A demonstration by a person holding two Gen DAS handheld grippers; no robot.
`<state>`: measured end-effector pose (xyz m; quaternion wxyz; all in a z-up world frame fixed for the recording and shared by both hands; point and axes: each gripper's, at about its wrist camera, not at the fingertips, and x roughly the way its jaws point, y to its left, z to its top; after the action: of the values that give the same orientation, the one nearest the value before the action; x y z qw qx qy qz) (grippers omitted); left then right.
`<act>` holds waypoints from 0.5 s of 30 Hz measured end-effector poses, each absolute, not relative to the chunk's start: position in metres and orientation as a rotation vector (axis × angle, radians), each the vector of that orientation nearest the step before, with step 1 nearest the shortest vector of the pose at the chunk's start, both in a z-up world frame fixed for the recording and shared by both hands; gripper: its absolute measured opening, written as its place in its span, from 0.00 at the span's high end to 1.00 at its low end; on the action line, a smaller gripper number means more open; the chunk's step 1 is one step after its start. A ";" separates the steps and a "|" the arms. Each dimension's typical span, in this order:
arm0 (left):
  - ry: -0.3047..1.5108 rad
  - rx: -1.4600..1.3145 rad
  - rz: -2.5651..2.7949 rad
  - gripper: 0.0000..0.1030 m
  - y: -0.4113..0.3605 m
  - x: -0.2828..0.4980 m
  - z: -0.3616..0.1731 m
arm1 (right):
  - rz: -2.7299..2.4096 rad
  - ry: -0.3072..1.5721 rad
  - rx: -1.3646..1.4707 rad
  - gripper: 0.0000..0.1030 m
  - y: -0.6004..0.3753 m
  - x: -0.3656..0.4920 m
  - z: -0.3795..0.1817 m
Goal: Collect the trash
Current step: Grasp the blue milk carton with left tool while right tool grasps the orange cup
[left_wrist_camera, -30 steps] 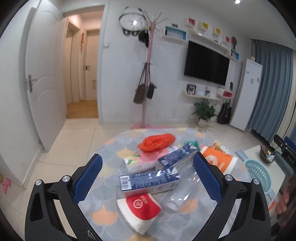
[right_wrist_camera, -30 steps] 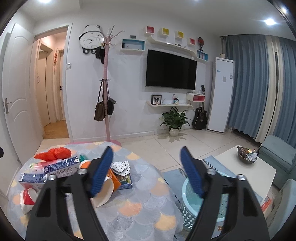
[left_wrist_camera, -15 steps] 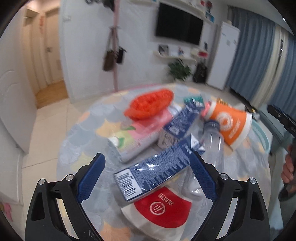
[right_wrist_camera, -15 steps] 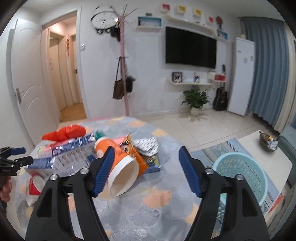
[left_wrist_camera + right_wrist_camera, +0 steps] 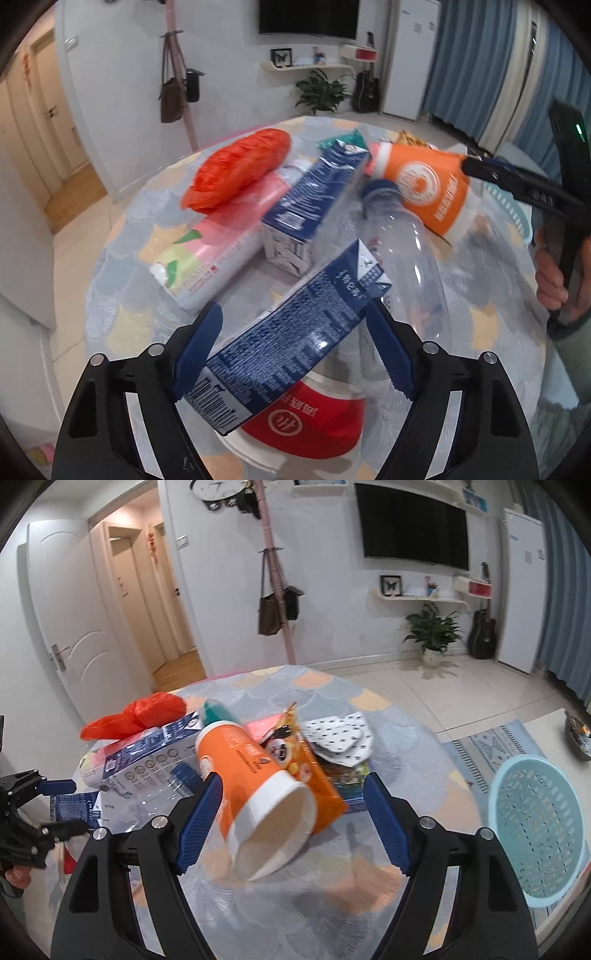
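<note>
Trash lies on a round table. In the left wrist view my left gripper is open, its pads on either side of a blue carton that rests on a red and white cup. A clear bottle, a second blue carton, a pink pack and an orange bag lie beyond. In the right wrist view my right gripper is open around an orange paper cup lying on its side. A light blue basket stands to the right.
An orange snack packet, patterned paper plates and a flat booklet lie behind the orange cup. A white low table with a bowl stands past the basket. A coat rack, door and tiled floor lie beyond.
Both grippers have moved forward and down to the table. The left one now straddles the blue carton and the right one straddles the orange cup. Both stay open.
</note>
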<state>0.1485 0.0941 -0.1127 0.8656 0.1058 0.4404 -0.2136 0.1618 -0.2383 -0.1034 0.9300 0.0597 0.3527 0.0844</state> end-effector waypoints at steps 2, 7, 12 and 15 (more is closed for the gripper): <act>0.934 0.219 -0.476 0.25 0.093 0.143 -0.111 | 0.201 0.733 0.123 0.36 -0.234 0.163 -0.103; 0.942 0.260 -0.470 0.24 0.084 0.135 -0.111 | 0.281 0.752 0.103 0.47 -0.216 0.157 -0.104; 0.962 0.320 -0.398 0.25 0.072 0.136 -0.118 | 0.294 0.784 0.099 0.47 -0.202 0.160 -0.111; 0.955 0.313 -0.406 0.36 0.065 0.133 -0.117 | 0.296 0.811 0.085 0.47 -0.193 0.164 -0.118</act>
<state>0.1327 0.0652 -0.1171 0.8566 0.1491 0.4546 -0.1930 0.1637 -0.1929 -0.1181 0.9074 0.0414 0.3930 0.1432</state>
